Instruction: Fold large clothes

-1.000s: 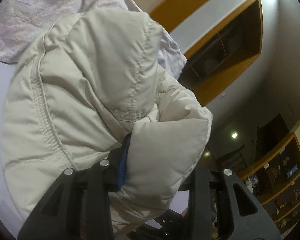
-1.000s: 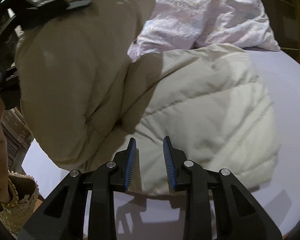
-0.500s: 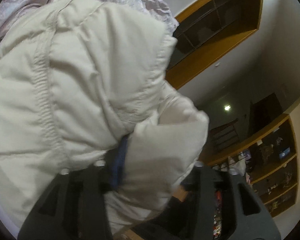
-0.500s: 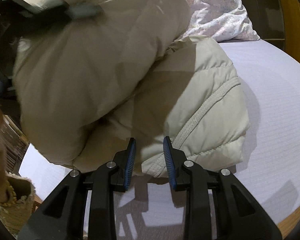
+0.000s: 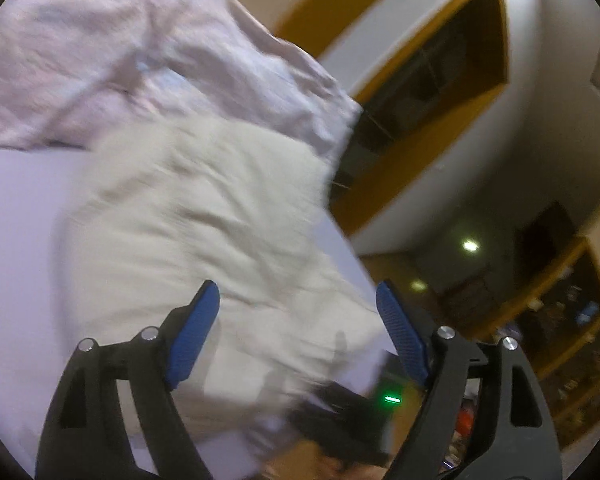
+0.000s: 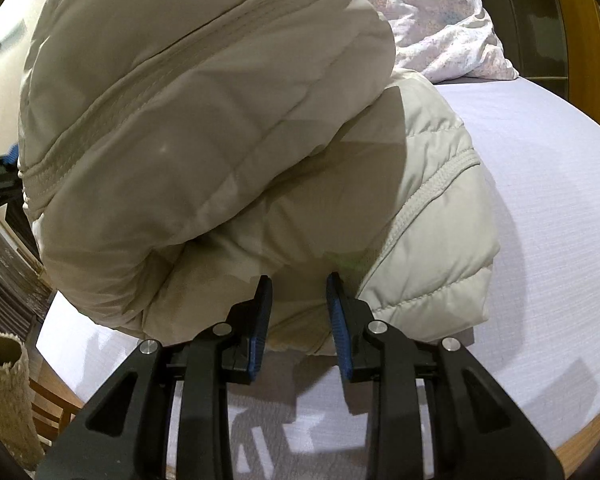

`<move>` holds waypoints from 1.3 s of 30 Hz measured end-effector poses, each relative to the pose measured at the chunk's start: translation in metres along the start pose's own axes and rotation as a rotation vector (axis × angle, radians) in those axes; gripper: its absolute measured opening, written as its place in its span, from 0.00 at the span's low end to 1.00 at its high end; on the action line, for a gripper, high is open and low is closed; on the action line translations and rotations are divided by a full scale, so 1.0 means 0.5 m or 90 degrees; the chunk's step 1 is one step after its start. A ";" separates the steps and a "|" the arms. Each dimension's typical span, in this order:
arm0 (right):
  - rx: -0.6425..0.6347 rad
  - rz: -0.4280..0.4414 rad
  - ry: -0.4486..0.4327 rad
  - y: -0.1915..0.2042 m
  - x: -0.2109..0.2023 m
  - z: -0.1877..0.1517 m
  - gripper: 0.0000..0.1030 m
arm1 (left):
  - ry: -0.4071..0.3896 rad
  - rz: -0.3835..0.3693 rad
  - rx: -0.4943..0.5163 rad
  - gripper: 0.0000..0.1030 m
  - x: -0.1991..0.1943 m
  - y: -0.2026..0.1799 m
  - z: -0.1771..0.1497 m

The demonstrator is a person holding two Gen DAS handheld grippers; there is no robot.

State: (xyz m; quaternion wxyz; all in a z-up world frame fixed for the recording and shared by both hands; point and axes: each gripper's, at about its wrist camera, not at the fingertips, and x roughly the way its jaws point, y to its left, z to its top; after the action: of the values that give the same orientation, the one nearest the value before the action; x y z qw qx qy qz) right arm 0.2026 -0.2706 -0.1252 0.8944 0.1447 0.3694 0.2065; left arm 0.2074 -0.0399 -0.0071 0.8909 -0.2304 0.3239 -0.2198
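Jacket [image 6: 228, 152]: cream puffer, lying bunched on white table [image 6: 540, 208], one half doubled over other.
Left gripper [image 5: 298, 320]: jaws just been opening wide, nothing betw. them, fabric lying beyond.
Right gripper [image 6: 298, 300]: jaws standing narrowly apart, empty, tips near jacket's hem.
Progress: approx. one fold done; flattening + further folds prob. remaining.
Behind: pale crumpled cloth [image 6: 432, 12].

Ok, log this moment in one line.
left gripper: jaws just opened, nothing held | right gripper: open at jacket edge | jacket folded on table
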 end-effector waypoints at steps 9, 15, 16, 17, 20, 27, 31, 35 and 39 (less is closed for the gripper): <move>-0.008 -0.007 0.000 0.001 0.002 0.003 0.29 | -0.004 0.199 -0.005 0.78 0.035 0.119 0.023; -0.018 -0.020 -0.008 0.010 -0.009 -0.003 0.29 | 0.020 0.194 0.015 0.80 0.087 0.097 -0.003; -0.019 -0.023 -0.010 0.010 -0.011 -0.003 0.29 | 0.022 0.197 0.019 0.81 0.097 0.089 -0.004; -0.021 -0.031 -0.015 0.010 -0.016 -0.003 0.29 | 0.024 0.204 0.027 0.81 0.106 0.081 -0.006; -0.024 -0.040 -0.023 0.007 -0.027 -0.005 0.29 | 0.028 0.217 0.042 0.84 0.131 0.066 -0.015; -0.025 -0.073 -0.035 -0.005 -0.046 -0.010 0.33 | 0.033 0.235 0.053 0.84 0.173 0.038 -0.027; -0.015 -0.075 -0.035 -0.016 -0.054 -0.014 0.33 | 0.036 0.247 0.068 0.86 0.194 0.023 -0.033; -0.014 -0.077 -0.034 -0.020 -0.058 -0.017 0.33 | 0.040 0.258 0.078 0.86 0.214 0.011 -0.039; -0.008 -0.086 -0.035 -0.027 -0.056 -0.013 0.33 | 0.046 0.265 0.083 0.88 0.238 -0.001 -0.044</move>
State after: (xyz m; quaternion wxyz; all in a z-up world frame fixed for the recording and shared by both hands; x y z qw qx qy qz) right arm 0.1834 -0.2948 -0.1185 0.9171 0.1196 0.3522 0.1437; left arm 0.2747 -0.1104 -0.0785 0.9180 -0.0926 0.3810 -0.0593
